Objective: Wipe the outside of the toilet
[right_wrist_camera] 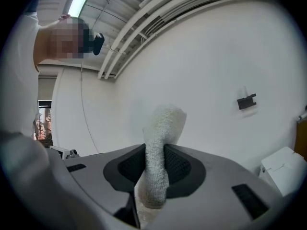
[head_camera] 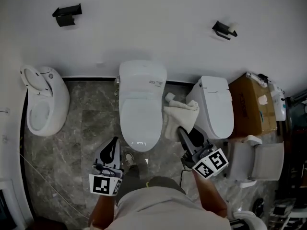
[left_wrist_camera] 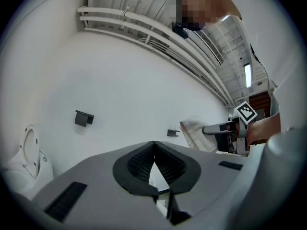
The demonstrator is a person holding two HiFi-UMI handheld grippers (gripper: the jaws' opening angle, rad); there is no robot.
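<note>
a white wall (head_camera: 153, 28) is closing off the far side, and a grey marbled floor (head_camera: 91, 123) is running from the dark line at its foot back to the person's feet. three white fixtures are standing in a row along that wall. the toilet (head_camera: 142, 104) is sitting in the middle with its lid down, its back against the wall and its rounded front pointing toward the person. bare floor is lying open along its left flank, keeping it well apart from a left fixture (head_camera: 45, 104) whose lid is standing up. on its right flank the room is tighter: a second toilet (head_camera: 216, 104), also closed, is standing near at an angle, with a cardboard box (head_camera: 252, 104) just beside it. a dark holder (head_camera: 67, 14) is hanging high on the wall to the left and another holder (head_camera: 224, 29) to the right.

the right gripper (head_camera: 183, 132) is hanging over the narrow gap between the two closed toilets. its jaws are clamping a pale towel (head_camera: 180, 116), which is bunching between the pads and sticking out past the tips. whether the towel is touching either toilet cannot be told. the left gripper (head_camera: 114, 142) is hovering over the floor near the toilet's front left edge, its jaws meeting tip to tip with nothing between them. a shoe (head_camera: 128, 158) is showing just before the toilet's front rim.
</note>
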